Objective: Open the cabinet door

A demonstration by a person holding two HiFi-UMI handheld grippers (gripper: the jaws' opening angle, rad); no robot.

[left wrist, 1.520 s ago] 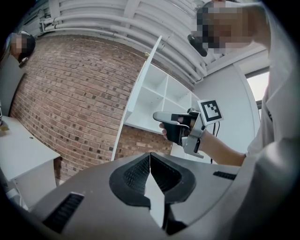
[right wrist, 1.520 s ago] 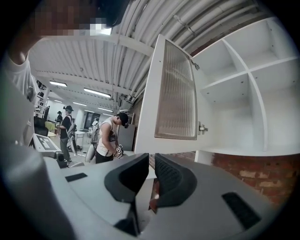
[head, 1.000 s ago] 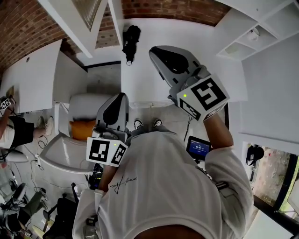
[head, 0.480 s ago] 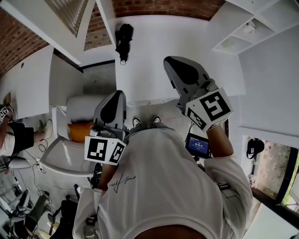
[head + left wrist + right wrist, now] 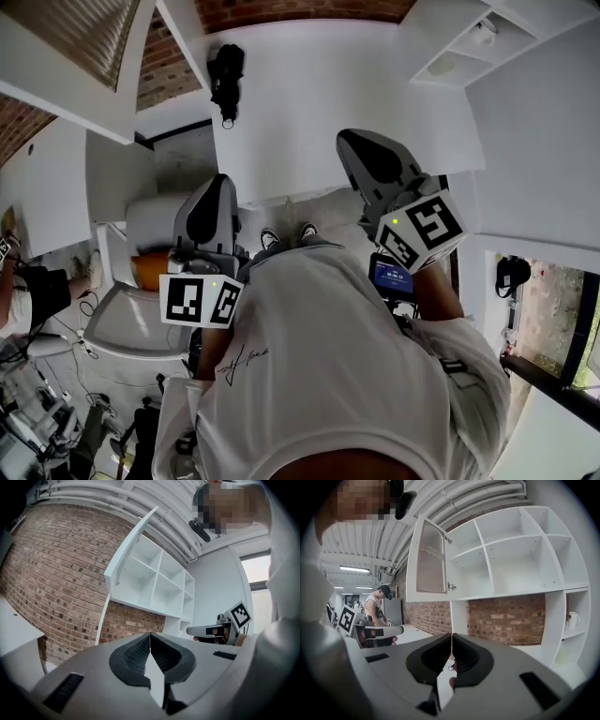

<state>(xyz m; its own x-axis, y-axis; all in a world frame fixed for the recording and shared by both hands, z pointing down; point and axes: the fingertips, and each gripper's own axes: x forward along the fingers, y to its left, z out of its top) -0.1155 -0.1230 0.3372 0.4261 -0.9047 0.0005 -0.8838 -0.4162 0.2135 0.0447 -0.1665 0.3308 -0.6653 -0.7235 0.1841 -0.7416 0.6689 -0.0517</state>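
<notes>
Head view has the cabinet door (image 5: 66, 37) at upper left, swung out above us with its ribbed pane showing, so we judge the opening done. Centre left, our left gripper (image 5: 217, 183) sits level, jaws pressed together on nothing, idle. Centre right, our right gripper (image 5: 349, 141) is likewise closed and empty, well apart from the door, likely because no pull remains.
</notes>
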